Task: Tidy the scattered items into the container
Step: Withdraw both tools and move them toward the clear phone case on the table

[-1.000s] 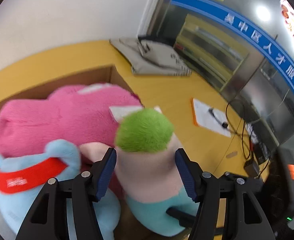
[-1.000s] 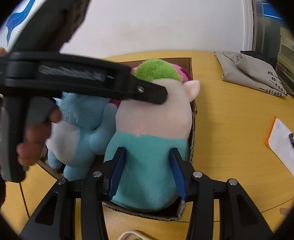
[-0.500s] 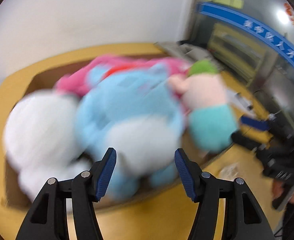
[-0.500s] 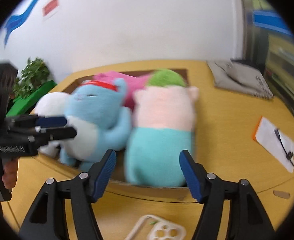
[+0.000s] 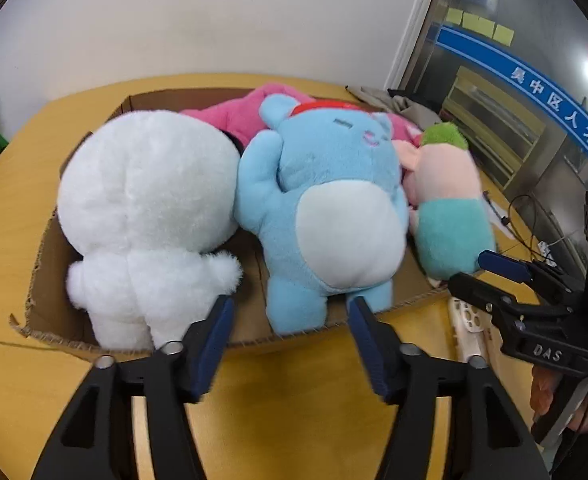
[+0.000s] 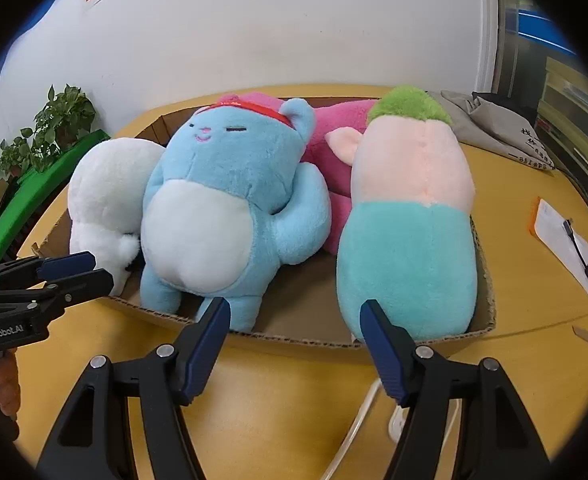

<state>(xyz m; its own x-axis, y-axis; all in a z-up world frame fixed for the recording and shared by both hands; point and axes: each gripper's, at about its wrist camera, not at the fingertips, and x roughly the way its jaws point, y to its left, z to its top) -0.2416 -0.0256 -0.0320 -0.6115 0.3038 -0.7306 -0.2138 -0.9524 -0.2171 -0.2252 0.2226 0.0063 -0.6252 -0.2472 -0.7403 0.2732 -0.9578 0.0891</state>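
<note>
A shallow cardboard box [image 5: 45,312] [image 6: 294,336] on the yellow table holds several plush toys: a white one [image 5: 145,208] [image 6: 101,192], a blue cat with a red headband [image 5: 334,200] [image 6: 221,196], a pink one [image 5: 245,116] [image 6: 334,152] behind, and a green-topped pink-and-teal one [image 5: 450,208] [image 6: 410,216] at the right end. My left gripper [image 5: 289,320] is open and empty in front of the box. My right gripper [image 6: 294,320] is open and empty before the box, also seen in the left view [image 5: 482,268].
A white phone case [image 5: 468,320] lies on the table by the box's right corner. A grey cloth bag [image 6: 502,128] and a paper with a cable [image 6: 562,240] lie to the right. Green plants [image 6: 45,128] stand at the left.
Both grippers let go of the green-topped plush and pulled back from the box. The left gripper swung to face the box's front. All the plush toys now lie in the box.
</note>
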